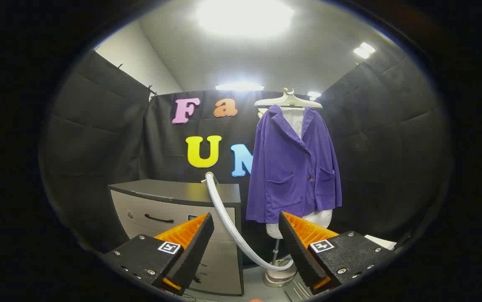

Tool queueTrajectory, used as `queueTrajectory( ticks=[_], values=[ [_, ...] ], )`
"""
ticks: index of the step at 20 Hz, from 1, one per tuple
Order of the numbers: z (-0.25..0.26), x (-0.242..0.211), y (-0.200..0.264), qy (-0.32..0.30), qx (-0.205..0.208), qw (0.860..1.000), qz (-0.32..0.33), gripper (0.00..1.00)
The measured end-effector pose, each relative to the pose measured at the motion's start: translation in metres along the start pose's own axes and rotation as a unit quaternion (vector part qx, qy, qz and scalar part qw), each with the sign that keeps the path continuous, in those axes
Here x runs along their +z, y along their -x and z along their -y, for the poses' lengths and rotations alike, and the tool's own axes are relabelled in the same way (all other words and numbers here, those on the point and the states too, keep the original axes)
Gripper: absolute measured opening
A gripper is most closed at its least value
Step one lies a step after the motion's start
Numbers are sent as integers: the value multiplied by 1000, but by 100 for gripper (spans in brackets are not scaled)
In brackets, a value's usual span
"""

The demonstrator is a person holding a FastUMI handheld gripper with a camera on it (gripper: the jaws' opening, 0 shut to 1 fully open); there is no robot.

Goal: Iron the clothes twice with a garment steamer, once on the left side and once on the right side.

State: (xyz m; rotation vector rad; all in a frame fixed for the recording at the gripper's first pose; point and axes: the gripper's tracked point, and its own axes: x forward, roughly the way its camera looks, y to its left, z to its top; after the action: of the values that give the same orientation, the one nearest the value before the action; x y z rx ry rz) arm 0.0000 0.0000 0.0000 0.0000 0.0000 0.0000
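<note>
1. Gripper view looks along the gripper (245, 247); its fingers stand wide apart with nothing between them
2. A purple jacket (293, 167) hangs buttoned on a pale hanger (287, 100), over a white form on a stand, beyond the fingers and a little toward the right one
3. A white steamer hose (228, 218) arcs from the back edge of a grey drawer cabinet (173, 209) down to a round base (280, 277) on the floor between the fingers; the steamer head cannot be made out
4. The jacket looks soft and light, likely to sway or bunch under pressure, so gentle strokes suit it
5. The hose seems flexible, a poor hold; the rigid handle would be the better grip
</note>
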Motion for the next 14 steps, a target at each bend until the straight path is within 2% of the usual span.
queueTrajectory(
  ticks=[14],
  values=[
    [1, 20, -8, 1, -8, 1000, 15, 95]
  ],
)
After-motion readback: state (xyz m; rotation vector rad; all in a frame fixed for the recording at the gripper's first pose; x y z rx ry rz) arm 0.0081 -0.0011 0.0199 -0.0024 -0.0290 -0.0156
